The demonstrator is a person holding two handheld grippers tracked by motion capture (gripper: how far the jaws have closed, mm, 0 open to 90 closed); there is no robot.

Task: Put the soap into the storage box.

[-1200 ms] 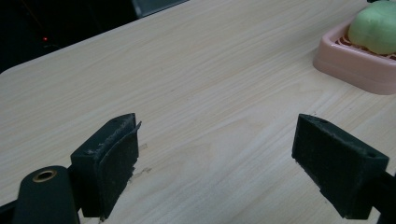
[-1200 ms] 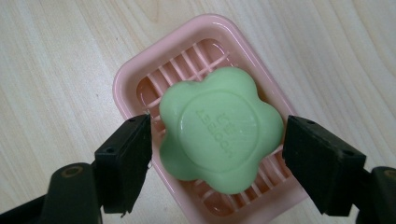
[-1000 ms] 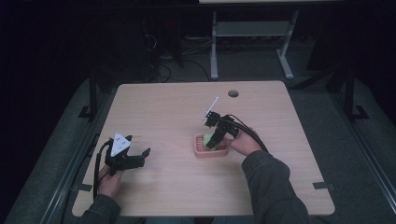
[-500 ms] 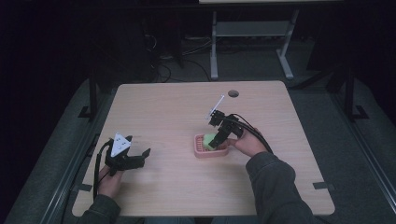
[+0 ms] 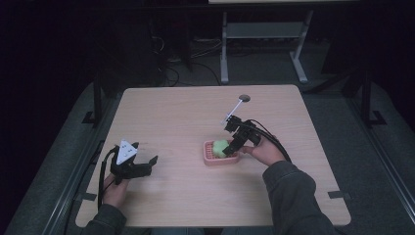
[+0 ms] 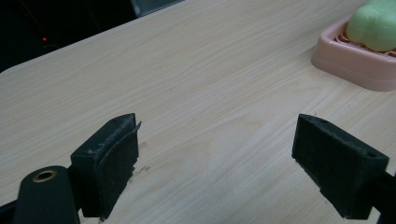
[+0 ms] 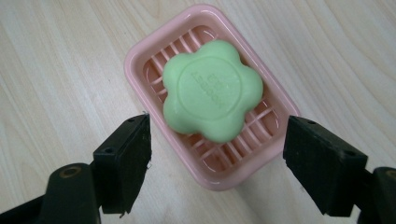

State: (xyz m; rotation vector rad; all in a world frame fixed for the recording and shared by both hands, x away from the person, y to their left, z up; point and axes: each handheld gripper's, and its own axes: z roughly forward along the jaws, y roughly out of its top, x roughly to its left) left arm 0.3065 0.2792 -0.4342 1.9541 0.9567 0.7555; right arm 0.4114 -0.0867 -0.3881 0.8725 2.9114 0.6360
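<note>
A green flower-shaped soap lies in a pink slatted soap dish on the wooden table. From above, the soap and dish sit right of the table's centre. My right gripper hovers just above the dish, open, with one jaw on each side of its near end and nothing gripped; from above it sits at the dish's right edge. My left gripper rests open near the table's left front. In its own view the gripper faces bare wood, with the dish and soap far right.
A round dark grommet hole lies near the table's far edge. A thin white rod sticks up from the right gripper. Dark floor, cables and a metal stand base lie beyond the table.
My right gripper has drawn slightly back and to the right from the dish, leaving the soap lying in it. The left gripper has stayed in place.
</note>
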